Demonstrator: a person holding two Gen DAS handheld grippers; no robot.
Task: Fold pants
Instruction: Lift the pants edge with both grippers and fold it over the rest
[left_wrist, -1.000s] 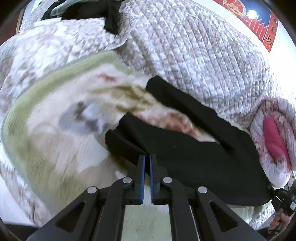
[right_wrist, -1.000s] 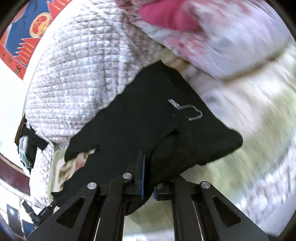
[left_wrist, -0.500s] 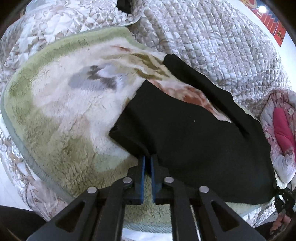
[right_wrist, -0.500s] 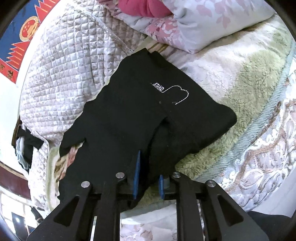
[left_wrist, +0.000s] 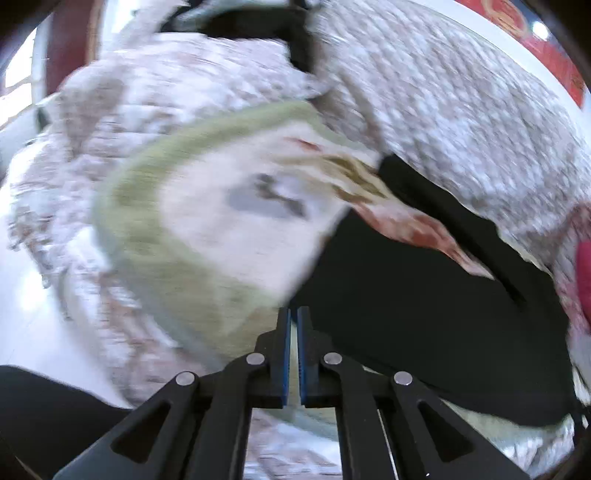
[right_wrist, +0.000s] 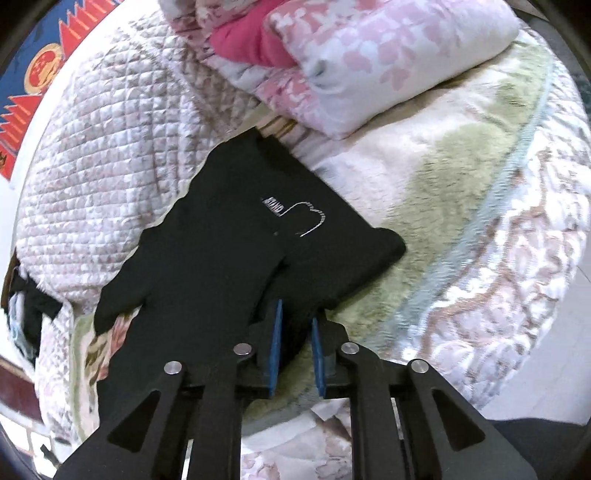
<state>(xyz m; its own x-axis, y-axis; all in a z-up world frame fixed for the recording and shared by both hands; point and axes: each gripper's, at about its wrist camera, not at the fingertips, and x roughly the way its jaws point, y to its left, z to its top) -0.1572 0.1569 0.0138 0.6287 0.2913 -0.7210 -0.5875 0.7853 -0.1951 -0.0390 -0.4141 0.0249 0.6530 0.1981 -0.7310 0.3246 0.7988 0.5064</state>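
Black pants (right_wrist: 221, 258) with a small white logo lie folded lengthwise on a fluffy green-and-cream blanket (right_wrist: 443, 184). My right gripper (right_wrist: 295, 314) sits at their near edge. Its jaws stand a little apart and are closing, with the black hem between the blue pads and no clear pinch on it. The left wrist view is blurred with motion. There the pants (left_wrist: 424, 314) stretch to the right, one leg end lying away from the other. My left gripper (left_wrist: 293, 314) is shut just left of the cuff edge, over the blanket (left_wrist: 221, 240), with no cloth seen between its pads.
A quilted pale bedspread (right_wrist: 110, 129) covers the bed behind the pants. A pink-flowered pillow (right_wrist: 388, 55) and a red cloth (right_wrist: 251, 40) lie at the head end. Dark clothes (left_wrist: 258, 22) are heaped at the far side. The bed's near edge is just below my grippers.
The right gripper, shut on the pants' fold a second ago, has parted its jaws and the fold lies flat. The left gripper stayed shut and slid off the cuff, its view swinging.
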